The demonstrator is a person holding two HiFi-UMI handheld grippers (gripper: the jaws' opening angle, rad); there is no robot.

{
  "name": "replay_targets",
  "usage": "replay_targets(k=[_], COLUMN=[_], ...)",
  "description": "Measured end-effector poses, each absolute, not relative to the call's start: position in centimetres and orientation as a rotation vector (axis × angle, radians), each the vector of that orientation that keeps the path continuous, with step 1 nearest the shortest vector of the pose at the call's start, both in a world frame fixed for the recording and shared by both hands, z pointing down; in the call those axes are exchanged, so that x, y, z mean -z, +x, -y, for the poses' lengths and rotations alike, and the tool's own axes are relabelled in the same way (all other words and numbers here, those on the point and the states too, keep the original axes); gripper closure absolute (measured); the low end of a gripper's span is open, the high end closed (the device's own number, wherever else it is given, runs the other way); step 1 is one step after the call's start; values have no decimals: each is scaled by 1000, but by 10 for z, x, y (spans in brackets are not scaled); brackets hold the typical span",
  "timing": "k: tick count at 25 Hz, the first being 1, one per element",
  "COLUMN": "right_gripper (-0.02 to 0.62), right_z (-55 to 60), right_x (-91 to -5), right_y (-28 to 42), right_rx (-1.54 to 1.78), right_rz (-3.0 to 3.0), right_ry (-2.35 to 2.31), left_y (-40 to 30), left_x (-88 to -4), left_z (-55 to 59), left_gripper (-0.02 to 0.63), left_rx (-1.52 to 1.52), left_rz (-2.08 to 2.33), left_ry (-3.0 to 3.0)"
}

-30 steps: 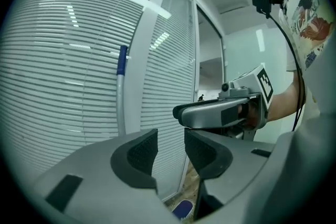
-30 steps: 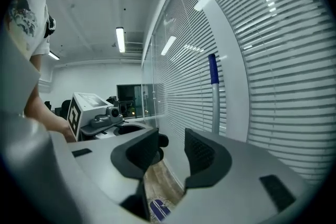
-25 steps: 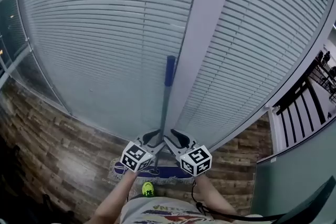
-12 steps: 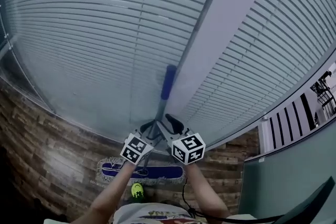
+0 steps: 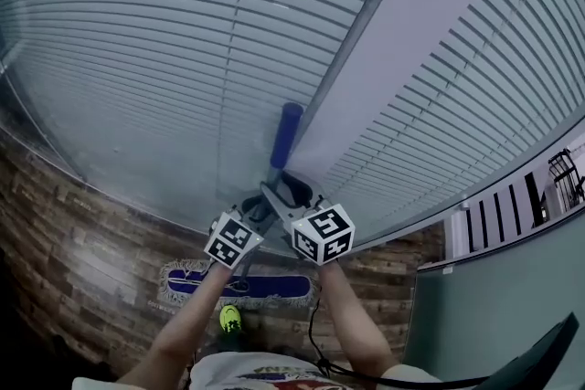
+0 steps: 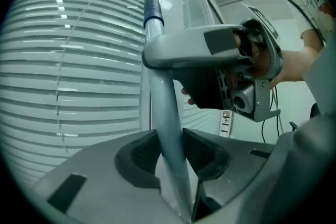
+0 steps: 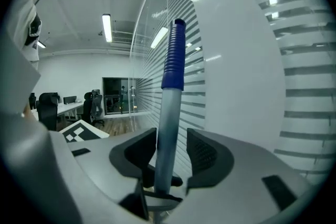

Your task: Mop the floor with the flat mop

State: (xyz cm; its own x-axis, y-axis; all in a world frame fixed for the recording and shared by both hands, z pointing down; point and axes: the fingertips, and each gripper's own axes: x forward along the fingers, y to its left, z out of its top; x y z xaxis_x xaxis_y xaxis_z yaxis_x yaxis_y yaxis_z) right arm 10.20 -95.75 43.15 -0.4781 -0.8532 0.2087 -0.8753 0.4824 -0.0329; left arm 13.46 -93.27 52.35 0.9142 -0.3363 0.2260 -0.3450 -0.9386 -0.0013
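Grey metal mop pole (image 6: 160,105) stands between the jaws of the left gripper (image 6: 170,150), which have just been closing and clamp it from both sides. Higher up, the jaws of the right gripper (image 7: 170,157) have just been opening and sit loosely round it below the blue grip (image 7: 174,55), a gap showing at one pad. Down on the wooden floor (image 5: 82,251) the flat mop head (image 5: 239,286) lies just ahead of a yellow-green shoe (image 5: 228,319), near the striped glass wall (image 5: 137,59).
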Motion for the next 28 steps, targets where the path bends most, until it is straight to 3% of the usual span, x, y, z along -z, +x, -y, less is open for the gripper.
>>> replay_targets(k=[12, 16, 20, 22, 24, 26, 28], right_gripper=[437, 504, 526, 528, 528, 529, 531], right_z=[907, 845, 776, 741, 704, 668, 632], right_x=[-370, -365, -359, -358, -359, -361, -364], right_y=[76, 74, 77, 83, 90, 94, 99], right_rx=[0, -18, -72, -49, -19, 10, 36], right_rz=[2730, 2823, 2914, 2925, 2932, 2931, 2927], right_ry=[1348, 1295, 1225, 1194, 1165, 1141, 1121], left_y=[134, 135, 133, 141, 152, 160, 166], left_x=[-514, -512, -487, -478, -472, -474, -478], left_z=[860, 804, 752, 720, 682, 642, 608], left_gripper=[500, 499, 373, 365, 368, 469, 489], left_rx=[-343, -422, -358, -364, -376, -411, -404], left_rz=[518, 513, 490, 443, 394, 347, 342], left_ry=[3049, 3087, 3164, 3213, 3254, 3279, 3260])
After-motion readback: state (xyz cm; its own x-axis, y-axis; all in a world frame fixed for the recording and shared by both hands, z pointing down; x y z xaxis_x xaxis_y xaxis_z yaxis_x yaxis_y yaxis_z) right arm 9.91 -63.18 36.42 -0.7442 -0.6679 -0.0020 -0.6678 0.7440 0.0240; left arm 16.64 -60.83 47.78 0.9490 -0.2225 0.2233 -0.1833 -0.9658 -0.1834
